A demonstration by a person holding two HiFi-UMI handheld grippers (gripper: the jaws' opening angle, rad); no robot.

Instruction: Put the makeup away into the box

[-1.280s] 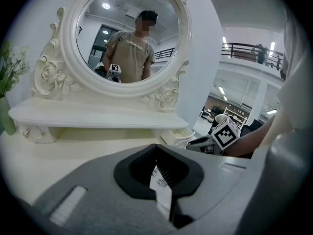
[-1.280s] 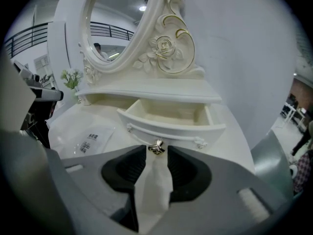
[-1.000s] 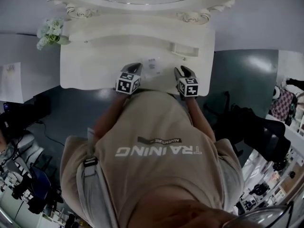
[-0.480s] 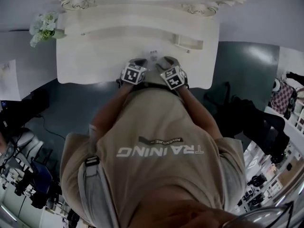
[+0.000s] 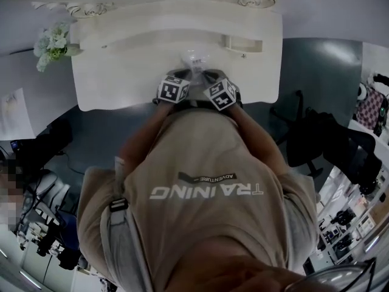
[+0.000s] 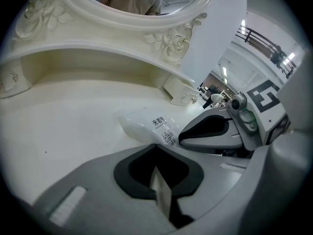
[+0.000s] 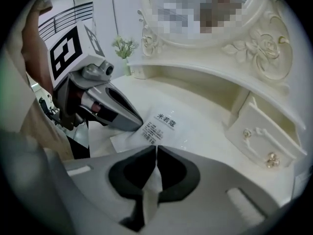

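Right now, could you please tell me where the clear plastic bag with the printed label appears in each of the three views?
Head view: the plastic bag lies upper centre, at the front middle of the vanity top.
Left gripper view: the bag is at centre, just beyond the jaws.
Right gripper view: the bag is at centre, label up, just beyond the jaws.
Shared landmark: the small drawer, right of the bag everywhere.

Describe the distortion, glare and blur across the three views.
Head view: fisheye bows the dressing table edges, and the corners are dim. Left gripper view: round black vignette, with the plastic bag label fairly sharp. Right gripper view: mosaic over the mirror, and the edges are curved.
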